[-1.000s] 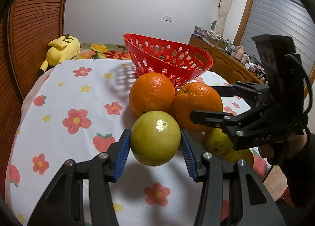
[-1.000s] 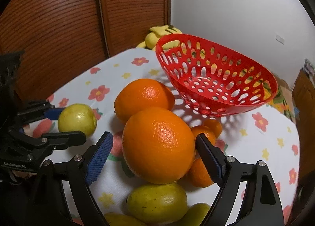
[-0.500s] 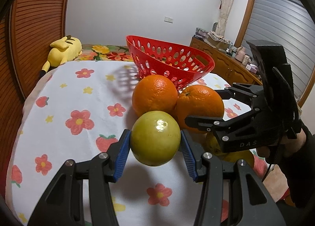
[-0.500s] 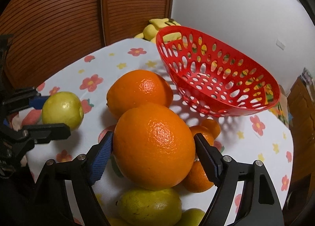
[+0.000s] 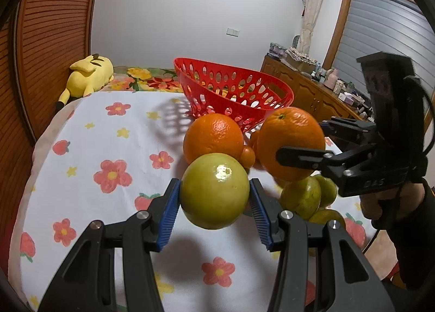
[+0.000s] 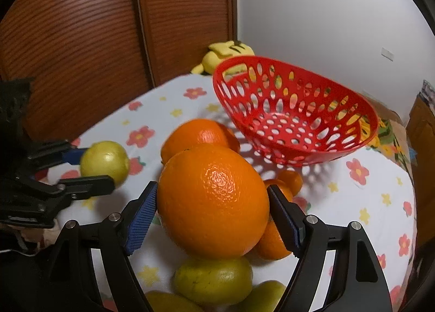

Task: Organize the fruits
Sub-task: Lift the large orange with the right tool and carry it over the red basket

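Note:
My left gripper (image 5: 214, 197) is shut on a yellow-green round fruit (image 5: 214, 191), held above the flowered cloth; it also shows in the right wrist view (image 6: 104, 159). My right gripper (image 6: 213, 203) is shut on a large orange (image 6: 213, 200), lifted off the cloth; it shows in the left wrist view (image 5: 292, 142). A second large orange (image 5: 213, 139) lies on the cloth. The empty red basket (image 5: 285, 93) stands behind it, also in the right wrist view (image 6: 369, 119).
Small tangerines (image 6: 291, 181) and several yellow-green fruits (image 6: 213, 280) lie under the held orange. A yellow plush toy (image 5: 87, 76) lies at the far left by the wooden wall. A wooden sideboard (image 5: 312, 91) stands at the right.
My right gripper has closed on the large orange and lifted it off the pile. My left gripper has kept its grip on the yellow-green fruit and risen slightly.

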Demonstrator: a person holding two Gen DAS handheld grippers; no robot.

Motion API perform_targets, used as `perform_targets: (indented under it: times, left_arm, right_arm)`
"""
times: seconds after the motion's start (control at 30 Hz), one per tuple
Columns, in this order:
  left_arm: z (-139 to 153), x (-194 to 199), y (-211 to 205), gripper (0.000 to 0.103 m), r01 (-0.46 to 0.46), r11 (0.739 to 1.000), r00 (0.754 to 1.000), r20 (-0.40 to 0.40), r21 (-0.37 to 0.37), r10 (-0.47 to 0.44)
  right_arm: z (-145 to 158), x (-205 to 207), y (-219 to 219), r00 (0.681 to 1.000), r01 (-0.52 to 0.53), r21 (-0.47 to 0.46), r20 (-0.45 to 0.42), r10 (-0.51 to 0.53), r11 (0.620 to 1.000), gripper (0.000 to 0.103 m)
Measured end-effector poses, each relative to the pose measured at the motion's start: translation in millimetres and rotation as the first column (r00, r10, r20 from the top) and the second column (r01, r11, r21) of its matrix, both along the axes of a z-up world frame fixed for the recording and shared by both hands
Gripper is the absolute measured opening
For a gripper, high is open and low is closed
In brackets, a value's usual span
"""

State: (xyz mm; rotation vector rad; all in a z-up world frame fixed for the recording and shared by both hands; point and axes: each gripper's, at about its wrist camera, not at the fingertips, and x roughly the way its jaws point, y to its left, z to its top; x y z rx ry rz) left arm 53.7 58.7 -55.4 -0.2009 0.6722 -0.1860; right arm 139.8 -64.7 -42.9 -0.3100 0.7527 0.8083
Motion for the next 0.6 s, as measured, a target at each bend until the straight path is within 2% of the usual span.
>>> perform_targets:
  times: [0.23,0.6]
  left_arm:
    - [13.0,4.6,-2.1,0.049,0.004,1.0,1.0,0.027,0.008,-0.004]
    - [38.5,12.3,-10.8,0.049,0.022,0.999,0.996,0.083,0.031,-0.024]
  right_arm:
    - [25.8,-3.9,-8.8,0.999,-0.003,0.037,0.044,0.002,0.999,0.081]
    - [56.1,3.5,-38.8,0.995,0.042,0.08,0.085,-0.049,0.996,0.081]
